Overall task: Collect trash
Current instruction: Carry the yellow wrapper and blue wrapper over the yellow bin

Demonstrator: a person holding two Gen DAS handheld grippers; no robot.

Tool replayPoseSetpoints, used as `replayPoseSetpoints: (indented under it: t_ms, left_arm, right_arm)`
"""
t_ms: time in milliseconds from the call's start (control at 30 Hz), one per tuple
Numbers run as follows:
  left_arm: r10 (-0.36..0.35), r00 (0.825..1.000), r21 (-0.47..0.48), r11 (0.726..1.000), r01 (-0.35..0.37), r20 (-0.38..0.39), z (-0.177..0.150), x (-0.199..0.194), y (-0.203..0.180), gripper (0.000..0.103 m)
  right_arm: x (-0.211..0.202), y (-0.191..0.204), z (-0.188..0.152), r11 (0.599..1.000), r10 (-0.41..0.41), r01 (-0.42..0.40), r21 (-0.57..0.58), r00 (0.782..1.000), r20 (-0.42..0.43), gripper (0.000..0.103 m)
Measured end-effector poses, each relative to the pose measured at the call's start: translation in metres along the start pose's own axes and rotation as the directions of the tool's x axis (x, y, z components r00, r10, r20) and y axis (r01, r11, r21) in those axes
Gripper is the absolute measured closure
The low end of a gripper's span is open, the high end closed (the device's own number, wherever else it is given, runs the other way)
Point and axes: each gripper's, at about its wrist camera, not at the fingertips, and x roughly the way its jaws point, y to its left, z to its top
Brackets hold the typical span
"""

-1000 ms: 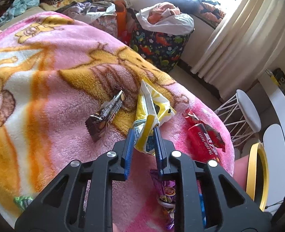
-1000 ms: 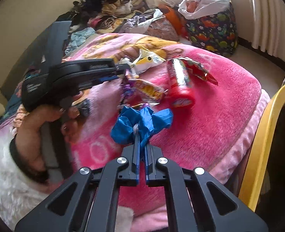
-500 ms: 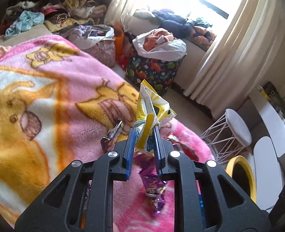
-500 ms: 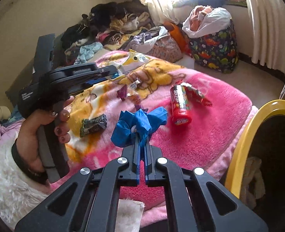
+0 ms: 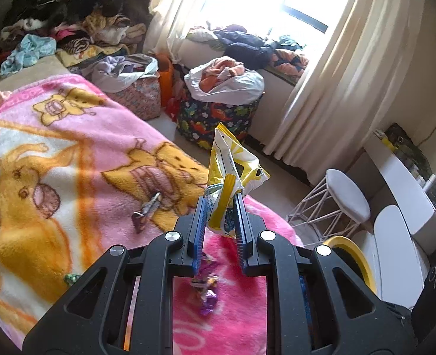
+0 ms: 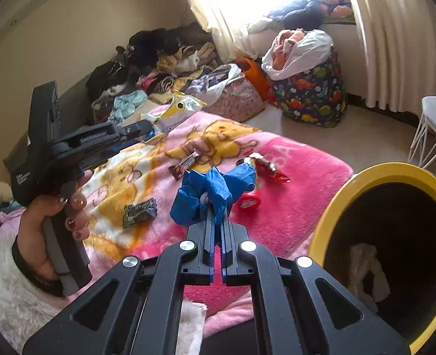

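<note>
My left gripper [image 5: 220, 204] is shut on a yellow-and-white snack bag [image 5: 229, 159], which hangs in the air above the pink blanket [image 5: 70, 153]. The right wrist view shows that same left gripper [image 6: 146, 127] in a person's hand [image 6: 52, 216], with the bag [image 6: 179, 109] at its tip. Crumpled blue trash [image 6: 212, 192] is pinched in my shut right gripper [image 6: 216, 216], above the blanket. A yellow-rimmed bin [image 6: 395, 171] stands close at the right. On the blanket lie a red wrapper [image 6: 265, 168], a dark wrapper [image 6: 139, 211], a brown wrapper [image 6: 185, 164] and a purple wrapper [image 5: 207, 293].
A dinosaur-print hamper [image 6: 312, 97] full of clothes stands on the floor beyond the bed. Nearer the bin there is a white wire stool [image 5: 345, 198]. Piled clothes [image 5: 70, 29] fill the back, and curtains [image 5: 336, 88] hang at the window.
Both grippers have risen from the blanket with their loads. The yellow bag now hangs clear of the bed, and the yellow-rimmed bin fills more of the right wrist view.
</note>
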Motion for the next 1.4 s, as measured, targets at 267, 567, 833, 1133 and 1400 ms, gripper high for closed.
replayPoseSetpoints:
  t_ms: [267, 567, 833, 1133, 1400]
  left_arm:
    - [-0.046, 0.999, 0.046, 0.998, 0.045, 0.008, -0.005, -0.01, -0.033, 0.09]
    - [-0.084, 0.996, 0.093, 0.992, 0.085, -0.005, -0.015, -0.015, -0.064, 0.09]
    - [-0.111, 0.993, 0.138, 0.984, 0.114, -0.029, -0.025, -0.012, -0.09, 0.09]
    - [-0.16, 0.984, 0.188, 0.967, 0.171, -0.073, -0.039, -0.006, -0.122, 0.09]
    - [-0.187, 0.975, 0.233, 0.95, 0.21, -0.119, -0.053, 0.005, -0.152, 0.09]
  right_arm:
    - [-0.026, -0.014, -0.001, 0.999, -0.02, 0.018, 0.036, 0.998, 0.054, 0.1]
    - [-0.05, -0.023, -0.007, 0.996, -0.054, 0.047, 0.07, 0.993, 0.106, 0.1]
    - [-0.069, -0.041, -0.012, 0.989, -0.095, 0.077, 0.122, 0.985, 0.146, 0.1]
    - [-0.088, -0.063, -0.022, 0.972, -0.17, 0.136, 0.189, 0.969, 0.179, 0.1]
    - [-0.102, -0.094, -0.035, 0.949, -0.228, 0.175, 0.261, 0.955, 0.191, 0.1]
